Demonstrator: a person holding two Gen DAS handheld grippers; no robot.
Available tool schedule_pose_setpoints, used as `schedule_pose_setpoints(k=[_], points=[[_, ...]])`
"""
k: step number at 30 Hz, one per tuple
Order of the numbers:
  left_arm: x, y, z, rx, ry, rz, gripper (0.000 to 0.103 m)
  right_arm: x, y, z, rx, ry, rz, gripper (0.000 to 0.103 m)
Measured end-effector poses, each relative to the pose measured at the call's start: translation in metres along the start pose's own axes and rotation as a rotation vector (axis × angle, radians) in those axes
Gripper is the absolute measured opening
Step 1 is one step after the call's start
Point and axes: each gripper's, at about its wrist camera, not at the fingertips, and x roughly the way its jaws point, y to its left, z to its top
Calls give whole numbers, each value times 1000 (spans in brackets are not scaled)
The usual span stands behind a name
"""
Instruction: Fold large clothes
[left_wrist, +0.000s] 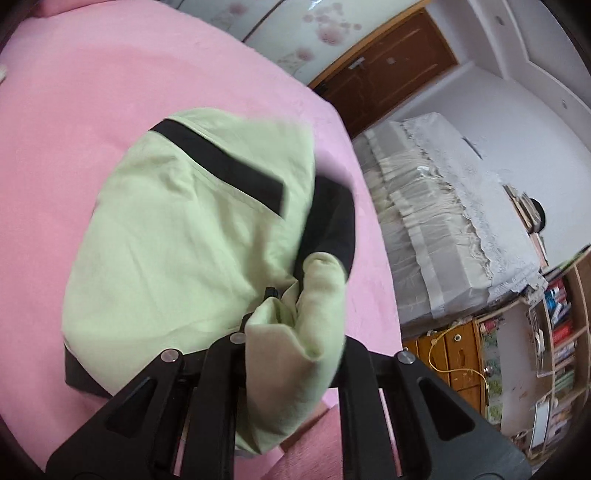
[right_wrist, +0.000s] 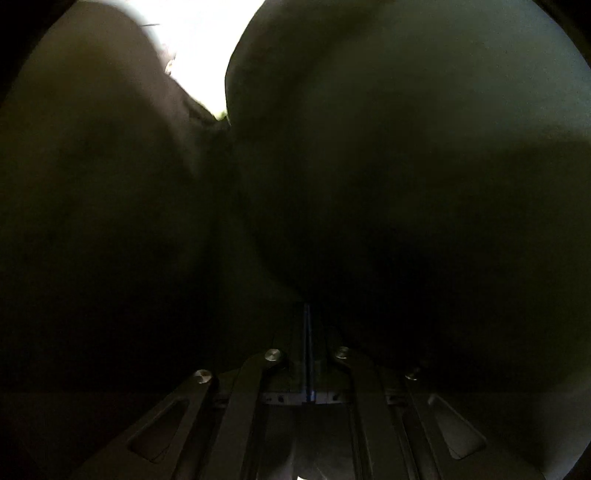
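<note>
One light green cloth garment with black bands (left_wrist: 177, 229) lies on one pink-covered bed (left_wrist: 110, 92). One brown wooden door (left_wrist: 388, 70), one cloth-draped cabinet (left_wrist: 443, 221), one wooden bookshelf (left_wrist: 561, 332).

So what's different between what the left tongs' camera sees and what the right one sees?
The left tongs look over a bright scene: the light green garment lies on the pink bedspread, a fold of it bunched over their tips. The right tongs are smothered in dark cloth, with only a sliver of light at the top. Shared: both are closed and pinching fabric; whether it is the same garment cannot be told.
</note>
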Motion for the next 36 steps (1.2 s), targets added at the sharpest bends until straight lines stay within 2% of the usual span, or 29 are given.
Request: schedule_pose_setpoints(k=[3,6,9,12,14,16,18,20,23,26,30,33,34,36], points=[[12,-4,-1,20,14,28,8,-16,-7,1,-4,55,2,0],[19,0,13,69,-3,56,8,-39,-13,6,24,72,-7,0],[20,-26,10,119,-8,93,8,-71,-5,23,-70,49,-49,0],[36,-58,0,207,30,170,8,-121,-2,52,-103,-67,-116,0],[47,-67,-6,238,58,197,9,-161,-5,70,-107,-158,-142,1],[71,-69,-17,258,98,239,13,-212,-11,86,-120,-275,-205,2],[95,-71,-32,243,149,245,22,-251,-19,91,-114,-357,-256,2],[116,-66,-45,202,248,227,39,-279,-30,91,-106,-371,-316,2],[125,-66,-64,163,375,154,46,-308,-48,84,-121,-334,-395,2],[105,-77,-72,211,394,150,55,-328,-61,65,-148,-292,-424,2],[71,-75,-67,284,395,156,56,-336,-65,27,-157,-279,-357,2],[54,-60,-51,298,382,208,56,-307,-55,-6,-121,-241,-247,3],[42,-51,-39,287,382,226,56,-295,-51,-26,-107,-223,-226,8],[32,-34,-25,248,382,256,56,-280,-49,-44,-70,-184,-227,27]])
